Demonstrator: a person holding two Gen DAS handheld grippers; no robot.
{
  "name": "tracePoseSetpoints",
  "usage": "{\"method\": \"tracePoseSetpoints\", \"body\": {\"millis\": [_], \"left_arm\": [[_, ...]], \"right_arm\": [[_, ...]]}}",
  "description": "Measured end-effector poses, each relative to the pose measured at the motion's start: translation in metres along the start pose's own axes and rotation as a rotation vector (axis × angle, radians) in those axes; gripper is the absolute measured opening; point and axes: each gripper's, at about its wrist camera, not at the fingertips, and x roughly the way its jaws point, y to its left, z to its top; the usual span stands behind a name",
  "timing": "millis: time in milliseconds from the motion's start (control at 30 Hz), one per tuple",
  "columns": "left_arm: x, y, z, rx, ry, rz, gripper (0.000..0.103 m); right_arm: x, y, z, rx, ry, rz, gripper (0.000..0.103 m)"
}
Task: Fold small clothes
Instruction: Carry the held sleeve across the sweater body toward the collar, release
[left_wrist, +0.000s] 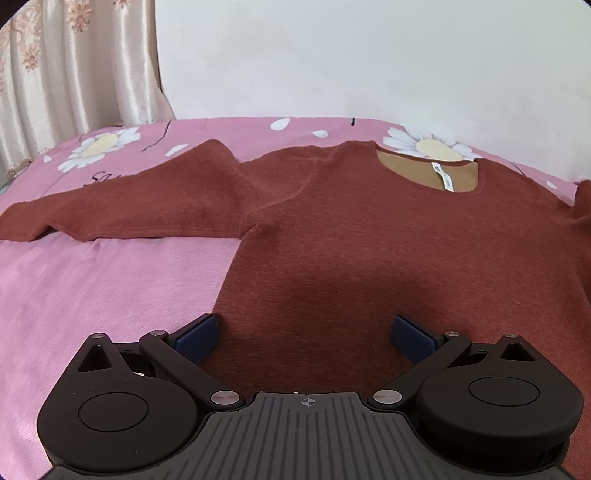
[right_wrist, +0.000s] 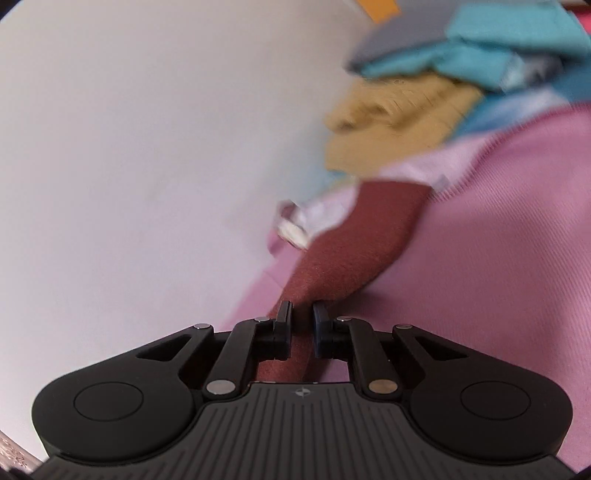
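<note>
A rust-red long-sleeved top (left_wrist: 351, 229) lies flat on the pink bedsheet (left_wrist: 92, 288), neck hole with tan lining and white label (left_wrist: 441, 179) at the far side, one sleeve (left_wrist: 129, 206) stretched out to the left. My left gripper (left_wrist: 304, 332) hovers open over the lower body of the top, nothing between its blue pads. In the right wrist view, the other sleeve (right_wrist: 354, 243) runs away from the camera over the sheet. My right gripper (right_wrist: 302, 317) is shut on this sleeve, with the red cloth pinched between the pads.
A white wall (left_wrist: 369, 55) rises behind the bed and a cream curtain (left_wrist: 74, 66) hangs at the far left. Beyond the sleeve end lies a blurred pile of clothes: a mustard piece (right_wrist: 391, 118), teal pieces (right_wrist: 498, 44) and grey ones.
</note>
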Motion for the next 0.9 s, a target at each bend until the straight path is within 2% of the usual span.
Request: {"method": "tracePoseSetpoints", "body": {"millis": [33, 67, 133, 233, 333, 367, 433, 467, 567, 767, 900], "left_arm": [[0.000, 0.000, 0.000, -0.001, 0.000, 0.001, 0.103], [0.000, 0.001, 0.000, -0.003, -0.001, 0.002, 0.103], [0.000, 0.001, 0.000, -0.005, -0.002, 0.007, 0.103], [0.000, 0.002, 0.000, -0.013, -0.003, 0.014, 0.103], [0.000, 0.005, 0.000, -0.032, -0.003, 0.021, 0.103], [0.000, 0.006, -0.001, -0.038, -0.003, 0.025, 0.103], [0.000, 0.009, 0.000, -0.058, 0.002, 0.029, 0.103], [0.000, 0.010, 0.000, -0.065, 0.003, 0.029, 0.103], [-0.001, 0.014, 0.000, -0.092, 0.001, 0.043, 0.103], [-0.010, 0.014, 0.003, -0.095, -0.037, 0.099, 0.103], [-0.031, 0.017, 0.007, -0.075, -0.103, 0.140, 0.103]], "right_arm": [[0.000, -0.004, -0.001, 0.016, -0.006, -0.020, 0.025], [0.001, -0.008, 0.000, 0.043, 0.000, -0.017, 0.050], [0.001, -0.012, 0.003, 0.090, -0.007, 0.041, 0.061], [0.010, -0.004, 0.011, 0.093, 0.026, 0.010, 0.068], [0.020, -0.001, 0.015, 0.104, 0.036, -0.021, 0.068], [0.023, 0.001, 0.016, 0.109, 0.038, -0.033, 0.065], [0.028, 0.007, 0.017, 0.088, 0.068, -0.089, 0.036], [0.030, 0.012, 0.015, 0.060, 0.087, -0.110, 0.012], [0.017, 0.043, 0.007, -0.124, 0.024, -0.151, 0.012], [-0.027, 0.132, -0.027, -0.539, -0.127, -0.138, 0.012], [-0.055, 0.208, -0.098, -0.964, -0.260, -0.106, 0.012]]}}
